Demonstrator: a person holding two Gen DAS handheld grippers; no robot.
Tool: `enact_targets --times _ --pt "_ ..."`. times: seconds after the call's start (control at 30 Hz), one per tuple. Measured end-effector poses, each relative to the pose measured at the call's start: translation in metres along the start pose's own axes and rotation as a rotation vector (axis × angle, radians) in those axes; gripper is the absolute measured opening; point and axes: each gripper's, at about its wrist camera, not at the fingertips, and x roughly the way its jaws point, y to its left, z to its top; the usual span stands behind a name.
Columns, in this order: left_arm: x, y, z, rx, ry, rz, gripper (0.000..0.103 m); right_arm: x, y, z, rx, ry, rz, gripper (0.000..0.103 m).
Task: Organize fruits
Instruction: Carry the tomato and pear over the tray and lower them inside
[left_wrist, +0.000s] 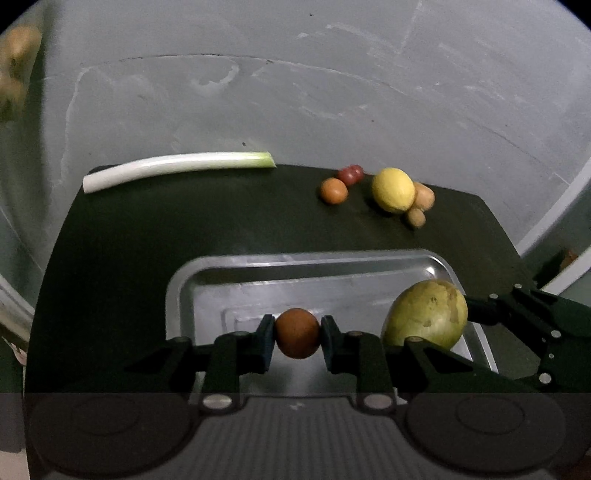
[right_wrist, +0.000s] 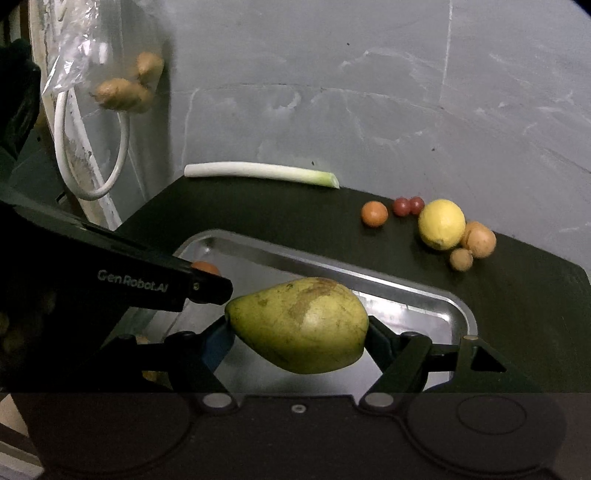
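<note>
So the left tongs (left_wrist: 297, 339) are clenched on a small round brownish-orange fruit (left_wrist: 297, 333), and the right tongs (right_wrist: 298, 334) are clamped around a big green pear with brown scuffs (right_wrist: 301, 325), narrow end pointing left in the right wrist view. Both hang above the shiny rectangular metal tray (right_wrist: 413, 295), which sits on the dark surface (left_wrist: 221, 221) near its front and looks bare inside. Decent open space on the surface between the tray's far rim and the back edge. Along that back edge lies a long white leek stalk with a pale green tip (left_wrist: 177, 168), right up against the grey wall (left_wrist: 332, 74). Off to the right rear is a little cluster: a small orange round fruit (right_wrist: 374, 213), two tiny red ones (right_wrist: 408, 206) (grapes maybe, hard to tell), a yellow lemon (right_wrist: 442, 224) and a few tan roundish ones (right_wrist: 478, 240) touching it. The pear's skin is mottled, dull olive-yellow.
</note>
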Motion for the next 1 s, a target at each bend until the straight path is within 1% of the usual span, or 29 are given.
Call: enact_targets --times 0.1,0.13,0.43,0.7,1.0 --pt "-0.004 -0.006 -0.008 0.012 0.009 -0.01 0.029 -0.008 0.001 -0.008 0.004 0.011 -0.012 0.077" --pt "-0.005 -0.008 -0.01 0.015 0.012 -0.013 0.029 -0.01 0.0 -0.01 0.007 0.031 -0.016 0.077" --pt "-0.009 -0.022 -0.032 0.048 0.052 -0.037 0.029 -0.025 -0.008 -0.033 0.022 0.058 -0.051 0.077" --pt "-0.01 -0.029 -0.046 0.067 0.081 -0.042 0.029 -0.026 -0.009 -0.047 0.022 0.089 -0.046 0.077" --pt "-0.008 -0.032 -0.05 0.078 0.093 -0.027 0.029 -0.018 -0.006 -0.055 0.015 0.123 -0.032 0.077"
